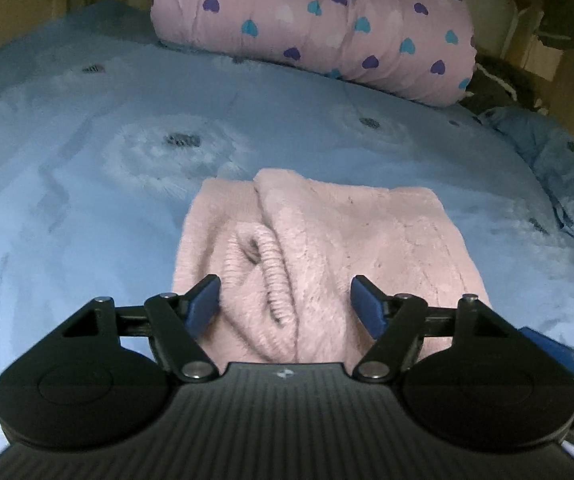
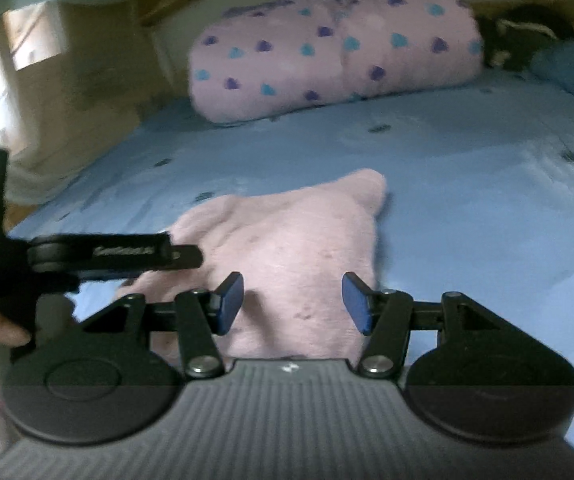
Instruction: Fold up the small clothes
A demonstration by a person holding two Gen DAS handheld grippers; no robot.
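Note:
A small fluffy pink garment (image 1: 351, 240) lies folded on the blue bedspread (image 1: 67, 200), its ribbed cuff (image 1: 273, 276) curled near the front. My left gripper (image 1: 285, 302) is open just above the garment's near edge, holding nothing. In the right wrist view the same pink garment (image 2: 287, 240) lies ahead, and my right gripper (image 2: 293, 300) is open above its near part, also empty. Part of the left gripper's body (image 2: 107, 256) shows at the left of that view.
A rolled pink quilt with blue and purple hearts (image 1: 319, 28) lies along the far side of the bed. A crumpled blue pillow (image 1: 547, 152) and dark items sit at the right edge. A wooden headboard and wall rise behind.

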